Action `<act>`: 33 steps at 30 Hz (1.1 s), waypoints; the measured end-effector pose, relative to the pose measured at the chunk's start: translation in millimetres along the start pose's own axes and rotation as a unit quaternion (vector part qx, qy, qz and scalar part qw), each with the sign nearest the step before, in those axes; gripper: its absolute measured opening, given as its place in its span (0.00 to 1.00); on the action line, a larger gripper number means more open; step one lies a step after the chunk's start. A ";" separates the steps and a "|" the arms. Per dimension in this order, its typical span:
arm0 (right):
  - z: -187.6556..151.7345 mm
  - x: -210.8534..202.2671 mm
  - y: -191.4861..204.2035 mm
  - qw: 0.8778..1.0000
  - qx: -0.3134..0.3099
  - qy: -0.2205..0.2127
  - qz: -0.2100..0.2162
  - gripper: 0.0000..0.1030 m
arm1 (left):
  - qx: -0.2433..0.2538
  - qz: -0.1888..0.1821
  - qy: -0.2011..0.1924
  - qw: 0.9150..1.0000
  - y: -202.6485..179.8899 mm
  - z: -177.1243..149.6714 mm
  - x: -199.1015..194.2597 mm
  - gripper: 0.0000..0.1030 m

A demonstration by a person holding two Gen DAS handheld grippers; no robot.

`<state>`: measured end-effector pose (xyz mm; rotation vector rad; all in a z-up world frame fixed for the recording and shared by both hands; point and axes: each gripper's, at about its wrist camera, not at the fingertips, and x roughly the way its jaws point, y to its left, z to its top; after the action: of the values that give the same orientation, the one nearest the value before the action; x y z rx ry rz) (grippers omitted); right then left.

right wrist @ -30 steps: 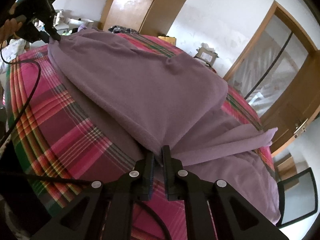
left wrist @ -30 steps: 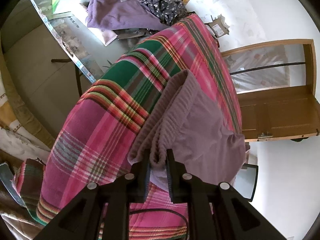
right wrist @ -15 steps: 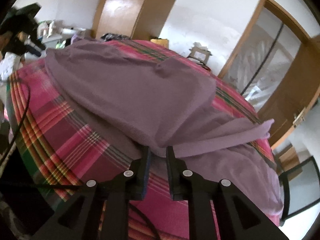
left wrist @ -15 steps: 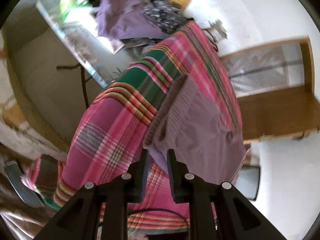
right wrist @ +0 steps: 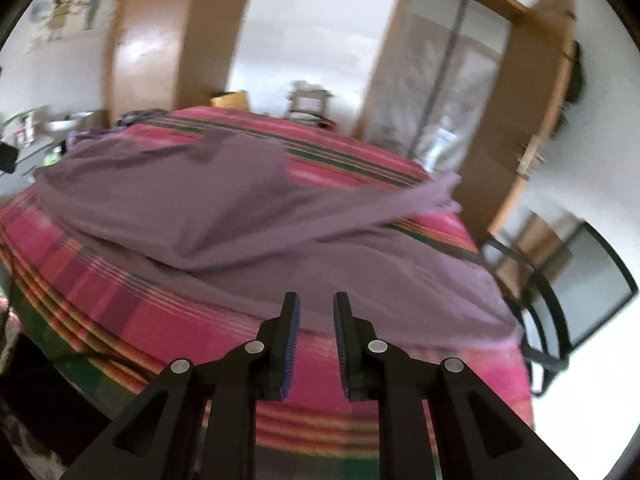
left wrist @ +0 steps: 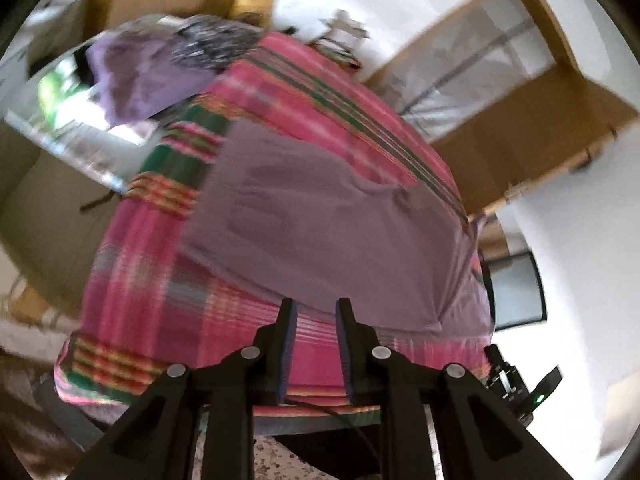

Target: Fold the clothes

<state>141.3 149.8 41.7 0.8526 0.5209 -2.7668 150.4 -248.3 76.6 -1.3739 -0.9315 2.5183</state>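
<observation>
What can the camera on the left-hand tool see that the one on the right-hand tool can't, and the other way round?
Only the left wrist view shows the pile of other clothes beyond the table's far end, with a glossy sheet beside it. Only the right wrist view shows the cartoon wall stickers and the whole black chair. Both show the purple garment lying on the pink plaid cloth, the wooden door frame, and each its own gripper, left and right, jaws just opened, nothing between them.

Matt mauve knit garment [left wrist: 320,216] on woven plaid cloth [left wrist: 136,280]; glossy wooden door [right wrist: 532,92]
</observation>
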 end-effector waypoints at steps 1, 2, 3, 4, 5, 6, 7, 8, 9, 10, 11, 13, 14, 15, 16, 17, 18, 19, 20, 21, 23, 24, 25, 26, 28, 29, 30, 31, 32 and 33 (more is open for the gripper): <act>-4.9 -4.2 -9.7 1.000 0.005 0.005 -0.016 0.18 | 0.013 -0.002 0.003 1.000 -7.6 -1.3 5.8 0.22; -9.8 -9.1 -19.1 0.999 0.008 0.011 -0.029 0.18 | 0.022 -0.004 0.008 1.000 -13.6 -1.9 11.6 0.22; -15.2 -15.5 -30.2 0.999 0.008 0.017 -0.046 0.18 | 0.027 -0.008 0.016 0.999 -18.7 -2.5 17.4 0.22; -20.2 -22.9 -42.3 0.997 0.002 0.026 -0.068 0.18 | 0.038 -0.010 0.022 0.999 -25.8 -3.4 24.5 0.23; -23.3 -28.7 -51.3 0.996 -0.004 0.033 -0.086 0.18 | 0.052 -0.011 0.029 0.998 -34.1 -4.1 32.2 0.23; -26.3 -36.1 -62.2 0.993 -0.011 0.040 -0.107 0.18 | 0.062 -0.011 0.034 0.997 -40.4 -4.7 38.0 0.23; -29.3 -44.2 -74.5 0.990 -0.013 0.045 -0.129 0.18 | 0.077 -0.011 0.038 0.996 -49.1 -6.1 44.1 0.23; -31.9 -52.7 -87.8 0.988 -0.007 0.050 -0.148 0.18 | 0.091 -0.012 0.043 0.995 -57.4 -7.9 49.5 0.23; -34.7 -62.2 -102.4 0.984 0.000 0.055 -0.167 0.18 | 0.104 -0.013 0.048 0.993 -64.2 -9.7 54.0 0.23; -37.2 -70.9 -115.8 0.981 0.009 0.059 -0.183 0.18 | 0.116 -0.015 0.054 0.992 -72.2 -12.2 59.6 0.23; -39.5 -77.5 -126.8 0.979 0.019 0.062 -0.195 0.21 | 0.127 -0.018 0.060 0.990 -79.6 -14.3 64.9 0.23; -43.8 -86.5 -144.8 0.974 0.039 0.064 -0.212 0.28 | 0.144 -0.027 0.069 0.987 -94.2 -18.7 76.9 0.24; -46.2 -86.8 -149.7 0.974 0.051 0.061 -0.213 0.31 | 0.156 -0.026 0.070 0.985 -102.2 -21.0 83.4 0.24; -48.5 -85.8 -153.4 0.974 0.064 0.057 -0.210 0.33 | 0.166 -0.025 0.072 0.983 -107.9 -22.6 88.2 0.24; -51.5 -79.7 -154.6 0.976 0.082 0.055 -0.196 0.33 | 0.172 -0.027 0.073 0.982 -112.9 -23.9 93.1 0.24; -55.0 -70.1 -154.1 0.978 0.103 0.053 -0.173 0.35 | 0.176 -0.032 0.077 0.981 -117.8 -25.9 98.7 0.24; -58.5 -60.5 -153.6 0.979 0.124 0.052 -0.150 0.36 | 0.179 -0.035 0.081 0.980 -122.0 -28.0 103.7 0.24; -61.6 -47.9 -151.4 0.980 0.141 0.056 -0.130 0.36 | 0.182 -0.035 0.085 0.979 -126.1 -30.1 108.3 0.24; -64.4 -33.2 -148.0 0.979 0.156 0.066 -0.113 0.36 | 0.188 -0.033 0.086 0.978 -129.2 -31.6 111.8 0.24; -65.0 -19.3 -143.4 0.979 0.163 0.071 -0.095 0.36 | 0.195 -0.029 0.085 0.977 -131.6 -32.7 114.6 0.24; -63.1 7.4 -132.6 0.981 0.170 0.075 -0.059 0.36 | 0.205 -0.025 0.085 0.975 -135.6 -34.3 119.8 0.24; -59.9 17.6 -127.8 0.982 0.171 0.074 -0.042 0.36 | 0.206 -0.029 0.088 0.974 -136.4 -34.0 121.9 0.24; -54.3 24.7 -123.9 0.982 0.172 0.068 -0.029 0.36 | 0.203 -0.031 0.088 0.975 -136.8 -33.0 123.7 0.25; -48.3 31.3 -120.1 0.983 0.173 0.062 -0.018 0.36 | 0.203 -0.030 0.084 0.975 -138.0 -30.7 126.5 0.25; -32.5 46.0 -115.3 0.983 0.176 0.055 0.002 0.36 | 0.206 -0.033 0.078 0.975 -140.6 -29.5 131.1 0.25; -23.6 52.7 -114.5 0.982 0.181 0.051 0.013 0.36 | 0.206 -0.039 0.079 0.975 -141.3 -29.3 133.3 0.25; -14.3 58.8 -114.7 0.981 0.187 0.046 0.023 0.36 | 0.206 -0.044 0.082 0.974 -142.3 -29.8 136.1 0.25; -4.9 64.6 -115.6 0.980 0.193 0.042 0.034 0.36 | 0.206 -0.047 0.086 0.974 -143.8 -30.0 139.6 0.25; 4.5 70.2 -116.9 0.978 0.198 0.037 0.044 0.36 | 0.207 -0.047 0.088 0.973 -145.6 -29.7 143.2 0.25; 14.0 75.8 -118.2 0.977 0.204 0.033 0.054 0.36 | 0.208 -0.048 0.091 0.973 -147.4 -29.3 146.8 0.25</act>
<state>38.5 246.4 41.2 1.0212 -0.0928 -2.7929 62.9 -60.2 43.6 -1.3537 -0.3938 2.2920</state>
